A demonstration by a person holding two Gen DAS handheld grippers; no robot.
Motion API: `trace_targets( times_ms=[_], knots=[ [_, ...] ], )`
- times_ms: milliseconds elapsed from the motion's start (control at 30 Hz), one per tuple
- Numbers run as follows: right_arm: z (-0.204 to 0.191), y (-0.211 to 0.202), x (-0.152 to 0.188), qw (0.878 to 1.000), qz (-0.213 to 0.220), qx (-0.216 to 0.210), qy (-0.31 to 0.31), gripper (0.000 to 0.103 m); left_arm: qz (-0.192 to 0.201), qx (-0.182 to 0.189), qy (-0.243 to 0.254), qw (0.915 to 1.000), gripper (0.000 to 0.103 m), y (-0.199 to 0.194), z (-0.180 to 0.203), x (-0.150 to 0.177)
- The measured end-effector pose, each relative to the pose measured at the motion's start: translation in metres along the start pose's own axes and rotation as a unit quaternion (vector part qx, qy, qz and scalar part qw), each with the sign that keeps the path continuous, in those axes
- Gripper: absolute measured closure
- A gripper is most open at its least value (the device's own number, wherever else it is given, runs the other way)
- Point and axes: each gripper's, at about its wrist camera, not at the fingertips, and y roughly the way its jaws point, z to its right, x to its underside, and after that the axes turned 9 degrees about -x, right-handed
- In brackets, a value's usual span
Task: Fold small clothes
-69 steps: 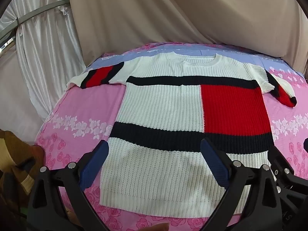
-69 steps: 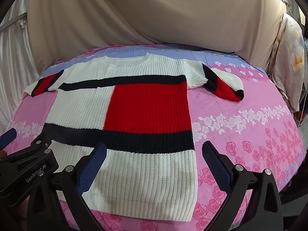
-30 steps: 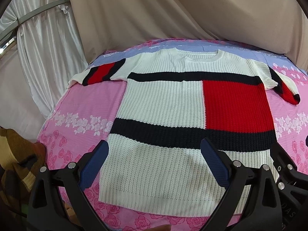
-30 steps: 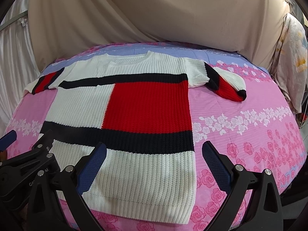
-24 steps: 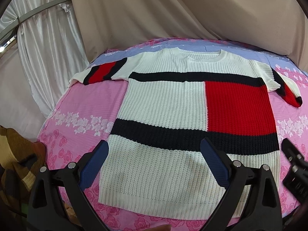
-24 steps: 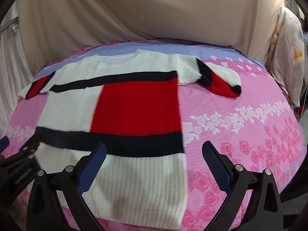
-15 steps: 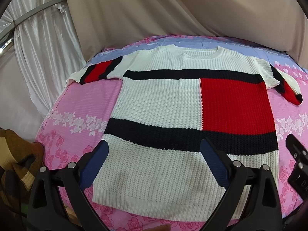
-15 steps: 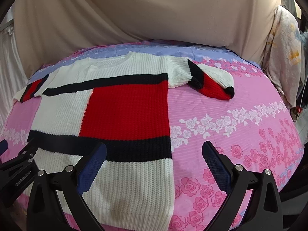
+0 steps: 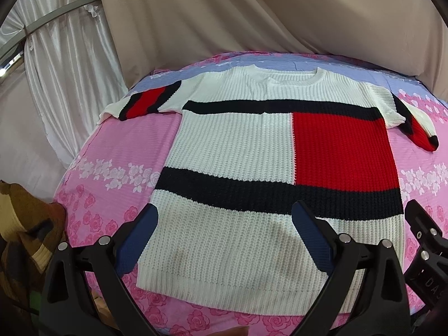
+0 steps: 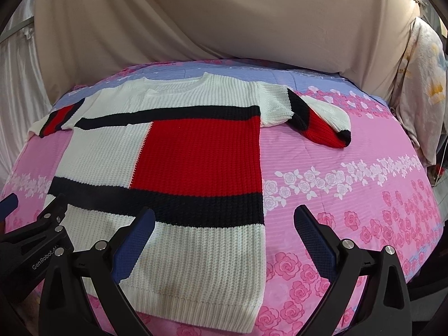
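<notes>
A small knit sweater [image 9: 235, 151] in white with black bands and a red block lies flat, front up, on a pink floral sheet [image 9: 117, 151]; it also shows in the right wrist view [image 10: 196, 151]. Its left sleeve [image 9: 142, 103] lies spread out. Its right sleeve [image 10: 319, 117] is bent downward. My left gripper [image 9: 224, 232] is open and empty above the hem's left half. My right gripper [image 10: 224, 232] is open and empty above the hem's right corner. Each gripper's body shows in the other's view.
Beige cloth [image 9: 252, 14] hangs behind the bed, with a white curtain [image 9: 56, 64] at the left. A brown patterned cloth [image 9: 25, 232] lies off the bed's left edge. A floral pillow [image 10: 425, 89] stands at the right. Bare sheet [image 10: 350, 184] lies right of the sweater.
My right gripper has shifted right, so the sweater sits further left in its view. My left gripper has moved slightly. The sweater has not moved.
</notes>
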Motion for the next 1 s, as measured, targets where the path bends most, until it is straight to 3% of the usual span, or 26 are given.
trace_targets(
  times_ms=[1000],
  knots=[
    [-0.010,0.024,-0.009,0.999,-0.022,-0.017,-0.019,0.005,-0.018,-0.013,-0.009,0.9997,0.009,0.017,-0.002,-0.006]
  ],
)
